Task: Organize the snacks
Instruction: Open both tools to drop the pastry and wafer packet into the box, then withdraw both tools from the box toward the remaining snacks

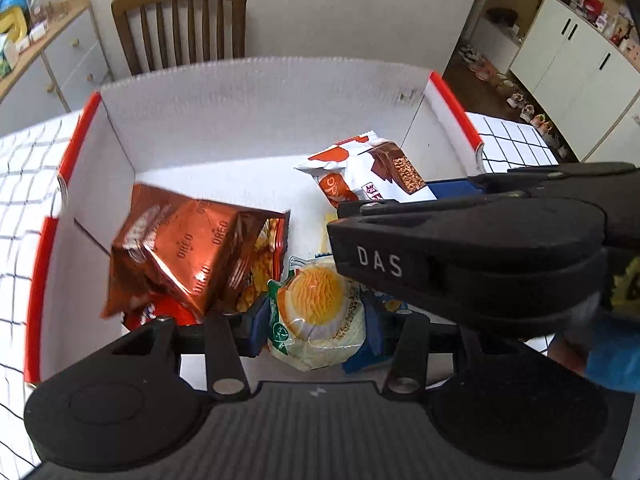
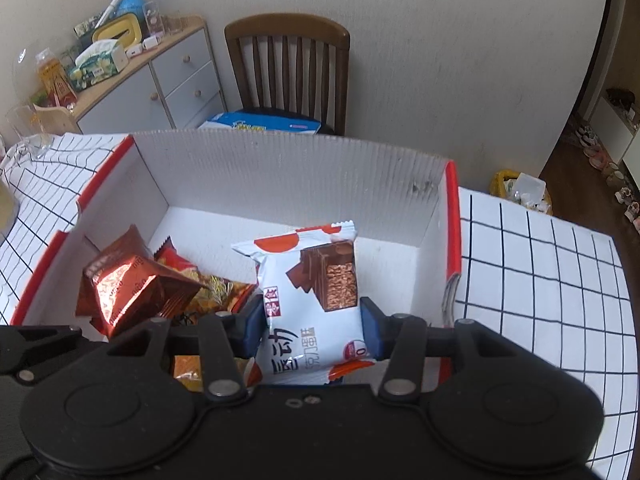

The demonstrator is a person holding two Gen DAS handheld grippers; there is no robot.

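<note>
Right gripper point(image 2: 312, 326), over the box point(image 2: 280, 168), grasps a white wafer packet point(image 2: 316, 300) between its blue pads. Left gripper point(image 1: 316, 320) brackets a cake packet point(image 1: 316, 316) lying in the box; whether it is clenched cannot be told. Beside lies a copper Oreo bag point(image 1: 180, 256).

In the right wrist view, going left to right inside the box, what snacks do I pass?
Copper Oreo pack → red and yellow snack bag → white chocolate wafer pack held in the right gripper, then the box's red-edged right wall.
</note>
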